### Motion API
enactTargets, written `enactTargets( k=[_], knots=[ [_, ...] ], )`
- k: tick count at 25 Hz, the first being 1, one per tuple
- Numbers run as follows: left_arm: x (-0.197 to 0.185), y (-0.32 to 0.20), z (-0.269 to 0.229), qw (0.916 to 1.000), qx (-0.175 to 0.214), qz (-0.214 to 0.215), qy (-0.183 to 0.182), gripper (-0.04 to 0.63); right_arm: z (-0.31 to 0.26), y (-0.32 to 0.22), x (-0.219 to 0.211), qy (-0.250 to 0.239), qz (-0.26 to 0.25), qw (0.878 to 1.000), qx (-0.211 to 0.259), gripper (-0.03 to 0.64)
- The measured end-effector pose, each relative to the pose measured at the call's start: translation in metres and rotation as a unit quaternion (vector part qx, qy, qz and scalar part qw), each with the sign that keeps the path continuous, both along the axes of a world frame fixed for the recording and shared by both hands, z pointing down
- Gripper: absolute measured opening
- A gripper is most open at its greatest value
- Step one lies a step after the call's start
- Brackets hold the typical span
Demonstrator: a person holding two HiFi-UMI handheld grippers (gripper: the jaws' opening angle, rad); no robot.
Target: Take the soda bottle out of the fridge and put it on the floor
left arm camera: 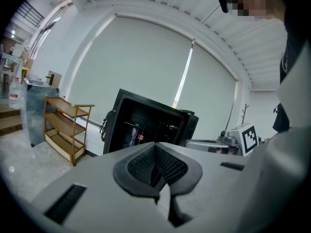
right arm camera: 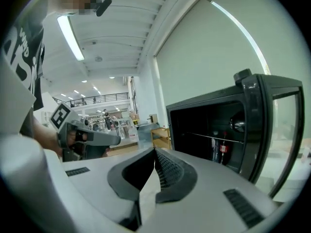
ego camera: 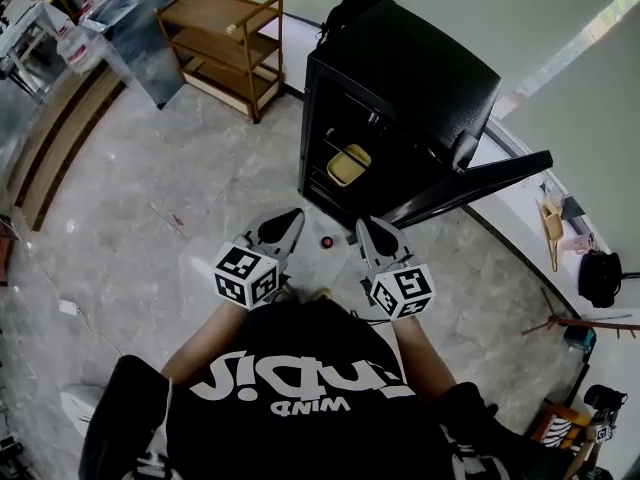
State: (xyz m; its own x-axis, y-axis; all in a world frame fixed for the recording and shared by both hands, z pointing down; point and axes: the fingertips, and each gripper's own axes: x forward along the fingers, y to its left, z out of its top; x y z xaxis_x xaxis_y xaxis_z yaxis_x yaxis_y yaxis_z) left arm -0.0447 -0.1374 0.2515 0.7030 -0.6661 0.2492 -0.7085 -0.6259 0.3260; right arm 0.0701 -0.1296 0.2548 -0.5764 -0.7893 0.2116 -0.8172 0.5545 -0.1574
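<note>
The black fridge (ego camera: 400,88) stands with its door (ego camera: 470,183) swung open to the right. On a shelf inside it stands the soda bottle (right arm camera: 223,151), dark with a red label; the left gripper view shows that bottle (left arm camera: 140,138) too. Both grippers hang side by side in front of the fridge, well short of it. My left gripper (ego camera: 290,216) is shut with nothing between its pads (left arm camera: 163,166). My right gripper (ego camera: 366,226) is shut and empty as well. The left gripper (right arm camera: 82,137) shows at the left of the right gripper view.
A yellow container (ego camera: 349,165) sits in the fridge's lower part. A small red object (ego camera: 326,242) lies on the grey tiled floor (ego camera: 170,208) between the grippers. A wooden shelf cart (ego camera: 225,48) stands back left, with a metal cabinet (ego camera: 140,28) beside it.
</note>
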Motion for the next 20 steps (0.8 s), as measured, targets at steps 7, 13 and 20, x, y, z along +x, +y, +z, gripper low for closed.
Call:
enactTargets(
  k=[7, 13, 20],
  knots=[
    [-0.020, 0.004, -0.015, 0.9995, 0.018, -0.024, -0.005, 0.006, -0.021, 0.020, 0.019, -0.019, 0.019, 1.000, 0.012, 0.023],
    [-0.037, 0.016, -0.005, 0.9982, 0.022, -0.051, -0.022, 0.006, -0.022, 0.029, 0.039, -0.015, 0.080, 0.996, 0.021, 0.023],
    [-0.039, 0.021, 0.006, 0.9969, 0.032, -0.060, -0.040, 0.006, -0.026, 0.030, 0.050, -0.007, 0.101, 0.994, 0.041, 0.023]
  ],
)
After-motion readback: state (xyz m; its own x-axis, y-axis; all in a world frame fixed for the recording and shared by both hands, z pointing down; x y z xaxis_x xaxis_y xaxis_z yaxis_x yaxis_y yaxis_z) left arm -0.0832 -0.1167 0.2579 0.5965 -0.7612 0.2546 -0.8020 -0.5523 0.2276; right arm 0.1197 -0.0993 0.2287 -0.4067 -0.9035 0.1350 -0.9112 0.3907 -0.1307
